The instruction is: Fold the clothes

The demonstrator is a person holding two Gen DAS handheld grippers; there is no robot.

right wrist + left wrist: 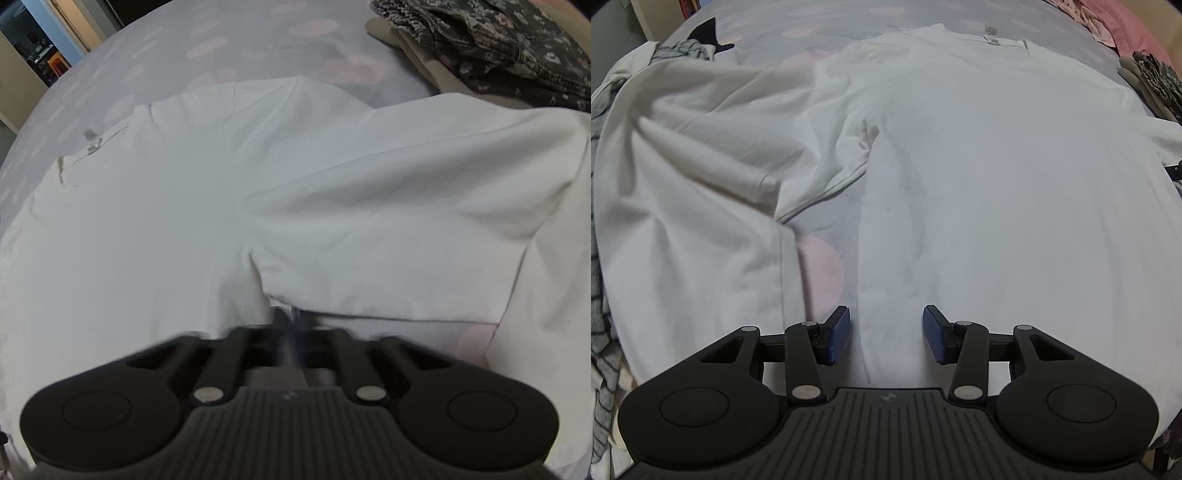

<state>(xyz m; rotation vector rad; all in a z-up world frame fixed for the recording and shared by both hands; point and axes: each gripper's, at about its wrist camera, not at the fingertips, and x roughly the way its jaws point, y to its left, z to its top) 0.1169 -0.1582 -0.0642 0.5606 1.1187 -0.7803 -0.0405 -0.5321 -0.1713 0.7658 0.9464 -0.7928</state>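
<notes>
Across the bed, on a pale sheet (820, 266) with pink spots, a white shirt (979, 184) is lying spread flat with its collar at the far side and its hem near the person, probably so that the folds can start from a smooth shape. The left gripper (886, 334) is hanging just above the near edge of the shirt body with its jaws released and apart, nothing between them; it seems to be waiting to take the cloth at the hem. In the right wrist view the right gripper (290, 325) is blurred, but its jaws are clenched together at the place where the right sleeve (406, 206) is meeting the body; I think a bit of white cloth is pinched there, though I cannot tell this for sure. Such a grip would let the sleeve be carried inward. Another white garment (687, 206) is lying crumpled at the left, just beside the shirt, and a dark flowered cloth (498, 40) is resting at the far right, apart from the work.
</notes>
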